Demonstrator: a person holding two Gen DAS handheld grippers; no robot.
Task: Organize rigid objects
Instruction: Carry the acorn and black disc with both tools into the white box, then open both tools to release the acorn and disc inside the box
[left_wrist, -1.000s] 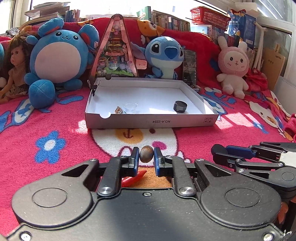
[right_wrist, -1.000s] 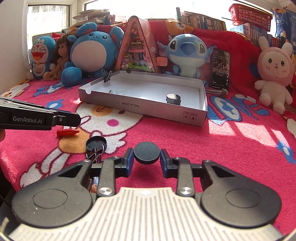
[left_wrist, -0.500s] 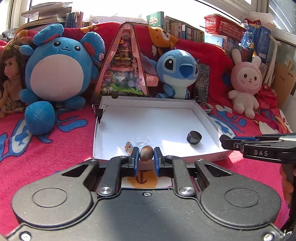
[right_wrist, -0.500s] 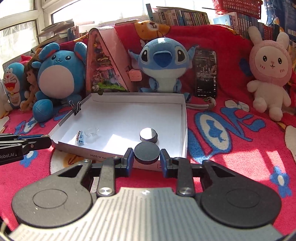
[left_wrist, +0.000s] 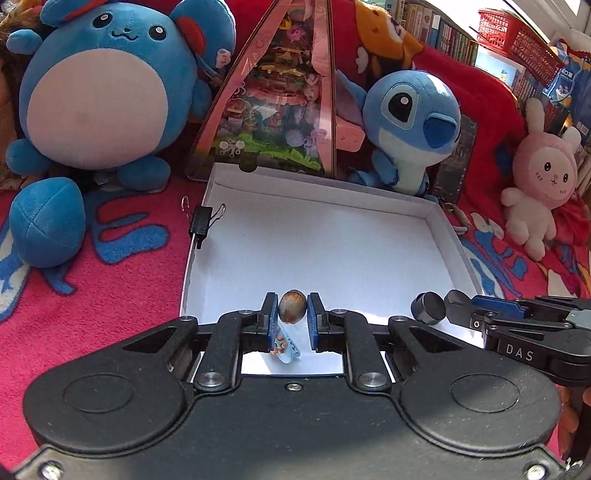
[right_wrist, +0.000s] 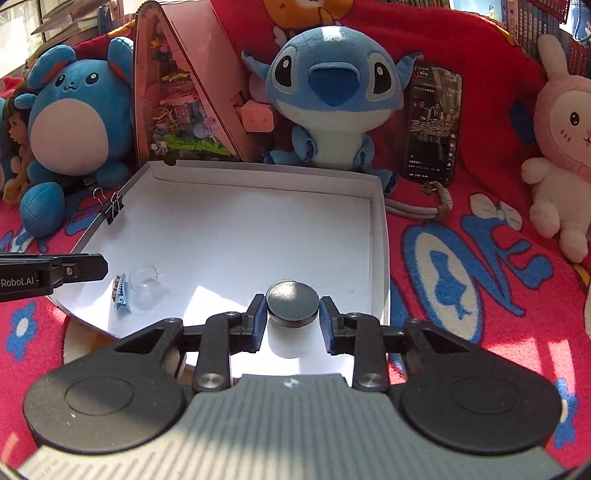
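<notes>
Left wrist view showed a small brown nut-like ball (left_wrist: 292, 312) pinched between the pads of the left gripper (left_wrist: 292, 314), hanging over the near edge of the white cardboard tray (left_wrist: 448, 236), not yet set down. Right wrist view showed the right gripper (right_wrist: 291, 308) clamped on a flat black round cap (right_wrist: 292, 301), held above the tray floor near its near right corner; a second dark round piece seemed to sit just under it, though I could not tell them apart clearly. Already lying in the tray toward its near left edge were a small clear glass cup (right_wrist: 144, 285) and, just beside it, a little blue clip-like piece (right_wrist: 121, 297). A black binder clip (right_wrist: 113, 208) gripped the tray's left wall. Judged from this, several items were in; both carried pieces remained to be released.
</notes>
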